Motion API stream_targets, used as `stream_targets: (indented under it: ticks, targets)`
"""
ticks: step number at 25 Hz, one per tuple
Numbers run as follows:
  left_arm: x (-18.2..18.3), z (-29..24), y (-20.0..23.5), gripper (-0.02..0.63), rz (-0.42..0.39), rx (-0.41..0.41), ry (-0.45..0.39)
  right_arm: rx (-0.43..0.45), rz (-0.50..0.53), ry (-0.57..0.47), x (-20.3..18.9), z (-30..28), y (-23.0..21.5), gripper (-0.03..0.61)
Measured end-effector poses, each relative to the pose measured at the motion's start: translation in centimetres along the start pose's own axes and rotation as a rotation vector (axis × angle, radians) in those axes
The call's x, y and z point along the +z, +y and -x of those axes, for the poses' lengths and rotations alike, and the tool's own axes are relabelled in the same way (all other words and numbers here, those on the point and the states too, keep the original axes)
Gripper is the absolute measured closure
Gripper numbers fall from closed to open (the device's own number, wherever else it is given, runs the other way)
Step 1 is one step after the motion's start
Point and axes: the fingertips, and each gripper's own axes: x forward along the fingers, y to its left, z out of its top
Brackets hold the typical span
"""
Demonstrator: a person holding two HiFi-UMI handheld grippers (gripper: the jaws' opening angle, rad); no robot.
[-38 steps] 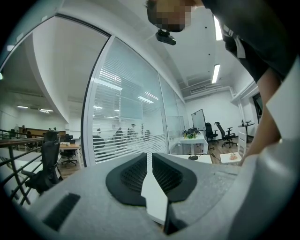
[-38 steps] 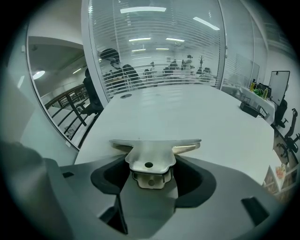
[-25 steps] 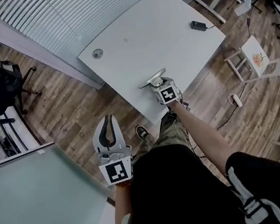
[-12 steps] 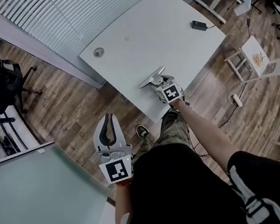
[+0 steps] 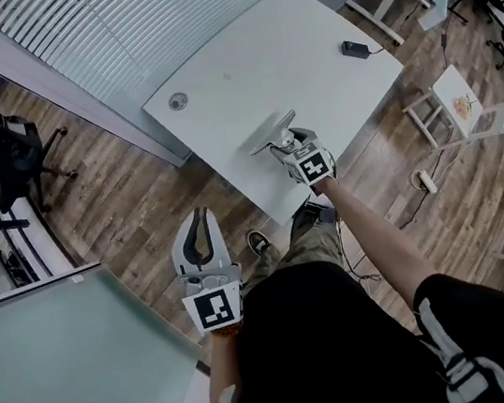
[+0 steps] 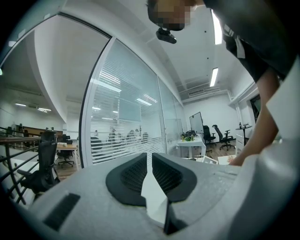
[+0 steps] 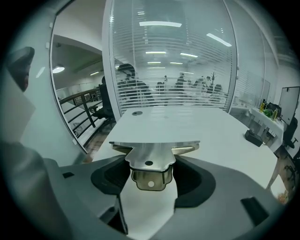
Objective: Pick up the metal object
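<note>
Nearest the person, at 7 o'clock in the head view, the left gripper point(image 5: 200, 221) hangs over the wooden floor point(image 5: 129, 201), its tongs pressed together on nothing and taking no part. Farther out, near the middle of that view, the right gripper point(image 5: 291, 147) reaches over the near edge of the white table point(image 5: 285, 48). Its tongs pinch the tab of the shiny flat metal object with a small hole point(image 7: 151, 157), whose broad plate juts out at 10 o'clock from the gripper. The grasp looks done and the lift under way; the plate appears to stand just above the tabletop, though this cannot be told for sure. The next move calls for a steady, level rise with the pinch kept firm. Beyond lie a small round disc point(image 5: 178, 101) at 11 o'clock and a black box with a cable point(image 5: 357, 48) at 2 o'clock.
</note>
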Motion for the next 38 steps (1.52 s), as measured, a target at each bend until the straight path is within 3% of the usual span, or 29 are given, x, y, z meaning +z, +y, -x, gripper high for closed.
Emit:
stream_targets:
  ticks: [6, 27, 38]
  targets:
    - [0.1, 0.2, 0.4, 0.58, 0.005, 0.012, -0.012, 0.006, 0.062, -0.04, 2.2, 0.9, 0.9, 0.293]
    - [0.8, -1.3, 1.6, 0.58, -0.003, 0.013, -0.031, 0.011, 0.066, -0.214, 10.7, 5.3, 0.7, 0.295]
    - [2.8, -3.1, 2.7, 0.58, -0.027, 0.007, -0.092, 0.028, 0.084, -0.358, 17.0, 9.2, 1.8, 0.293]
